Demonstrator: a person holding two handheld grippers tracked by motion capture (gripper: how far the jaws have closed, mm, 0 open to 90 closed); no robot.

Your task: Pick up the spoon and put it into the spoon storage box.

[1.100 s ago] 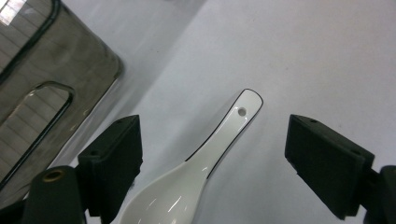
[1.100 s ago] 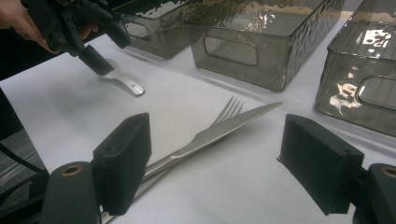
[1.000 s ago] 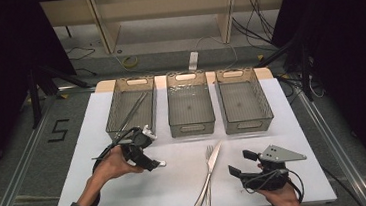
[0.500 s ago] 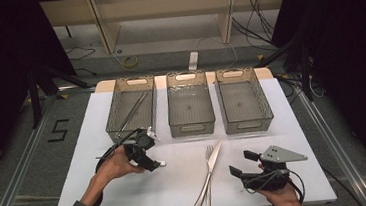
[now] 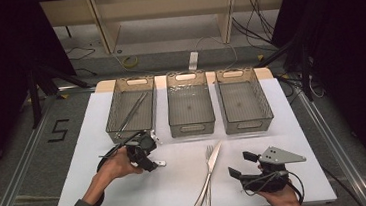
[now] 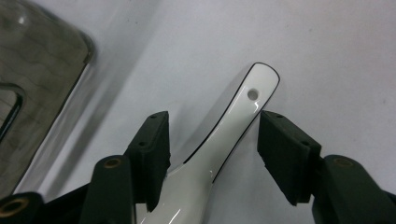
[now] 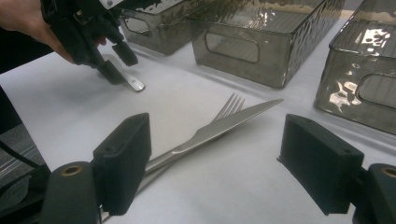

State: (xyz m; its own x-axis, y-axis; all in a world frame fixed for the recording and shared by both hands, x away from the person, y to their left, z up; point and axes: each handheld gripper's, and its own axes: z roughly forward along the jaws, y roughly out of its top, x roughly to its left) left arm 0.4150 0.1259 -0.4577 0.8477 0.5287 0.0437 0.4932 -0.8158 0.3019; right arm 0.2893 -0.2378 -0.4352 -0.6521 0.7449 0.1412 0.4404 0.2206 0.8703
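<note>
Since a second ago, my left fingers [image 6: 212,154] have just been closing around the white spoon handle [image 6: 233,116], which lies flat on the desk [image 5: 179,193] in front of the left bin [image 5: 130,110]. Its long axis runs straight out between the pads; the left pad [image 6: 152,149] seems to touch its edge, the right pad [image 6: 285,154] stands just clear, so nothing is gripped yet. My right fingers [image 7: 215,158] hang wide open and empty, well apart, facing the knife [image 7: 219,128] and fork [image 7: 231,106].
</note>
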